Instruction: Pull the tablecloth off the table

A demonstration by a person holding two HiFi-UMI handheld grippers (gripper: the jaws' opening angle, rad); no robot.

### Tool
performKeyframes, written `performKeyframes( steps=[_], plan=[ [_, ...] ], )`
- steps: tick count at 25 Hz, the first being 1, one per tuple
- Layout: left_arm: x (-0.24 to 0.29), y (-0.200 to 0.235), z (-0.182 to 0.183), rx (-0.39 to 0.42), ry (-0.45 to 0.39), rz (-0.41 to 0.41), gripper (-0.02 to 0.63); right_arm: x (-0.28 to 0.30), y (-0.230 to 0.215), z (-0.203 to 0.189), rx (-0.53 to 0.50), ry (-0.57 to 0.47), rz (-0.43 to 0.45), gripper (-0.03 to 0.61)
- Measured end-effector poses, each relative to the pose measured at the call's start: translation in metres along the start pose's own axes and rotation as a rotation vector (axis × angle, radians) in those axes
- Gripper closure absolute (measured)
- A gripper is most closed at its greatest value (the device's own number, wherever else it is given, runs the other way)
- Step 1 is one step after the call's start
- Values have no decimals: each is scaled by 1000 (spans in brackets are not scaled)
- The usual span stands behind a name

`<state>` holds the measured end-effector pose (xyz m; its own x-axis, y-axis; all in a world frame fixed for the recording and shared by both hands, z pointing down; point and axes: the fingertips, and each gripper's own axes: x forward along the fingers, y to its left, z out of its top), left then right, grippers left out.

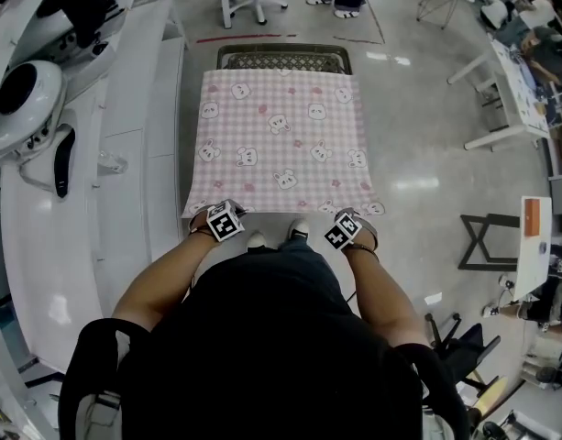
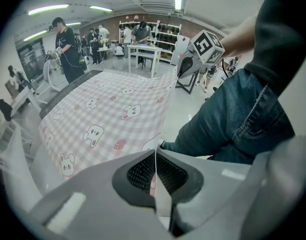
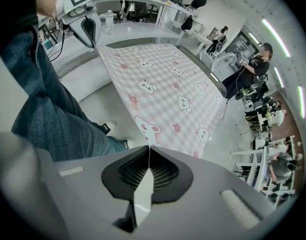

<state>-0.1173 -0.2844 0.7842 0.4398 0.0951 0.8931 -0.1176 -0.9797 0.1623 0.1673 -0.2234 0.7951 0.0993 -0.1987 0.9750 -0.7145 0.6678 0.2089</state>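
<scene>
- Polished grey floor (image 1: 427,154) is surrounding the counter (image 1: 282,60), and the pink checked tablecloth (image 1: 281,140) is covering nearly all of its top; only the far rim is showing bare.
- At the counter's near edge, the left gripper (image 2: 155,160) is pinching one cloth corner between pressed-together fingers (image 2: 138,174). The right gripper (image 3: 149,161) is pinching the other corner the same way.
- Only a thin sliver of fabric is sitting in each pinch, so a sharp tug is risking a slip.
- Uneven pulling is likely to skew the cloth or snag it on the counter's far rim.
- Legs (image 2: 232,119) are standing close to that near edge, so freed cloth may be bunching against them.
</scene>
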Motion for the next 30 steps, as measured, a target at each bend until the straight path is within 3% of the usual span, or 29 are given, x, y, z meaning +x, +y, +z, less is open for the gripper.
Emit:
performKeyframes(
  steps=[12,17,30],
  plan=[
    [-6,-43,8,-45,18,71,612,-20,14,-32,-32,-73,14,545],
    [-15,-67,23,-28,25,107,612,-32,18,-54,-49,-103,27,545],
    [-14,-138,26,-154,9,223,612,-58,45,-107,-154,-219,68,545]
  ],
)
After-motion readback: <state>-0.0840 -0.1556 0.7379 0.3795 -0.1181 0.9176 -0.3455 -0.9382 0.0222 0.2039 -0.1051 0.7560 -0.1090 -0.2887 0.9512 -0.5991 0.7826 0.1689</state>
